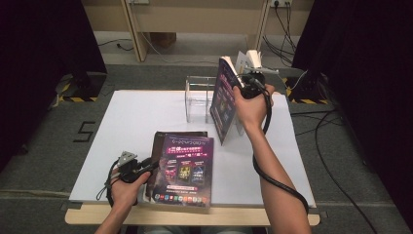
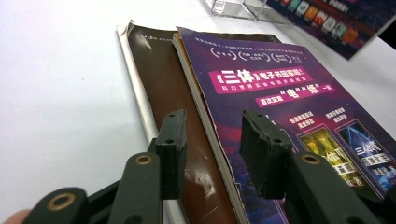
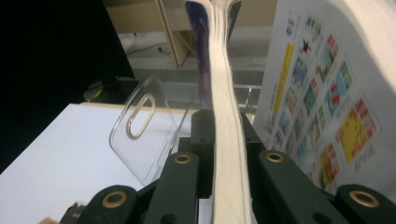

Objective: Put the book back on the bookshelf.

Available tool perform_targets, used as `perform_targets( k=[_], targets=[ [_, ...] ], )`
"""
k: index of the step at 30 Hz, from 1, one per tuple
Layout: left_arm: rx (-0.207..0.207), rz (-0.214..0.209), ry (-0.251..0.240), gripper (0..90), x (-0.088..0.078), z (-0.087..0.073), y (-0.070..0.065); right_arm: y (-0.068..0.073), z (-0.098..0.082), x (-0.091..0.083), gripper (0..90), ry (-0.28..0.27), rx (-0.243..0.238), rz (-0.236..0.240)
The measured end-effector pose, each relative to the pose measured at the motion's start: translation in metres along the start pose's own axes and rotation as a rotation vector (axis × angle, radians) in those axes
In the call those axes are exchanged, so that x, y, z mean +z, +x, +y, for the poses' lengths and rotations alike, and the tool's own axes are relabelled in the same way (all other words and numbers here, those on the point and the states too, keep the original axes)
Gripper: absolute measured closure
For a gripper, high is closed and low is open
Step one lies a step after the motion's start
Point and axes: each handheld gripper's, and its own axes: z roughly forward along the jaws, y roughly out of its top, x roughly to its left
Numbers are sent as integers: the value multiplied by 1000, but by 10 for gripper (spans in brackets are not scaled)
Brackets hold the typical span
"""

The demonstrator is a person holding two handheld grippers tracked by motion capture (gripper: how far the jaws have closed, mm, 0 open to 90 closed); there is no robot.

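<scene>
While the right gripper (image 1: 245, 84) holds a purple book (image 1: 224, 100) up above the far side of the white worktop (image 1: 131, 122), the high view shows that book upright on its edge, long axis running from top to bottom, its cover facing left and its pages toward the hand. The right forearm reaches forward from the lower edge, hand wrapped round the gripper at the book's right side. Just behind and left of the book stands a clear plastic stand (image 1: 197, 97). Near the front edge lies a stack of books (image 1: 182, 168), flat, long axes running away from the person, a purple cover on top of a brown one. The left gripper (image 1: 148, 167) rests at the stack's left edge, the left hand (image 1: 127, 187) low beside it.

In the left gripper view, the fingers (image 2: 172, 149) stand apart and released, one over the brown book (image 2: 161, 88), the other over the top purple book (image 2: 266, 88), astride its spine edge; whether they touch the covers I cannot tell.

In the right gripper view, the fingers (image 3: 201, 135) are clenched on the held book's page block (image 3: 226, 116), which rises straight up between them, with the plastic stand (image 3: 142, 126) to the left.
</scene>
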Motion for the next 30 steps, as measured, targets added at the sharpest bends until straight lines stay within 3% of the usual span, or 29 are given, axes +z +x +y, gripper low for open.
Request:
perform_targets(
  k=[7, 21, 30],
  targets=[
    [-2, 1, -1, 601, 0, 0, 1, 3, 9, 16, 832, -28, -7, -13],
    [5, 2, -1, 600, 0, 0, 1, 4, 9, 48, 831, -61, -2, -39],
    [10, 7, -4, 596, 0, -1, 1, 3, 8, 57, 831, -96, -3, -49]
  ],
)
